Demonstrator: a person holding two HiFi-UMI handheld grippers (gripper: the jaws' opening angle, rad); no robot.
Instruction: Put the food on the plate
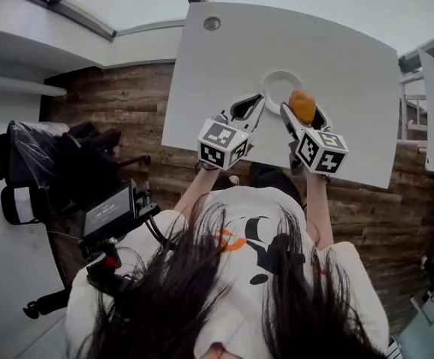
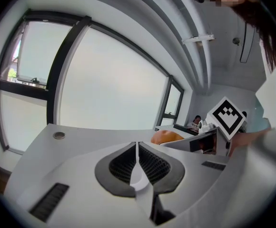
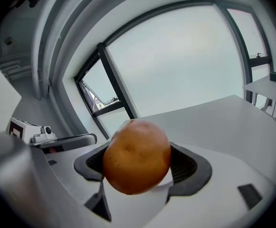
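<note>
Where the potato (image 1: 302, 105) sits, it is clamped between the two jaws of the right gripper (image 1: 301, 115), above the near right rim of the white plate (image 1: 266, 87) on the counter (image 1: 344, 66). The right gripper view shows those jaws parted only by the potato's (image 3: 137, 156) width, their dark ribbed pads pressed against its left and right flanks. It is a brown-orange oval. In the head view its long axis runs roughly away from the person, in line with the jaws, and its far end reaches over the plate's edge. From the right gripper (image 3: 138, 167) it appears end-on and a little taller than wide.

No view settles whether it touches the plate or hangs just above it. The potato itself blocks the plate from the right gripper's camera.

Just beside it, the left gripper (image 1: 257, 102) points at the plate's near left rim. Its own view shows the left gripper's (image 2: 137, 152) jaws closed flat against each other with nothing between them. Past its body, only the top of the potato (image 2: 165, 137) shows, beside the right gripper's marker cube (image 2: 227, 118).

The person's hair covers the lower part of the head view, and both forearms are mostly hidden behind the grippers.
</note>
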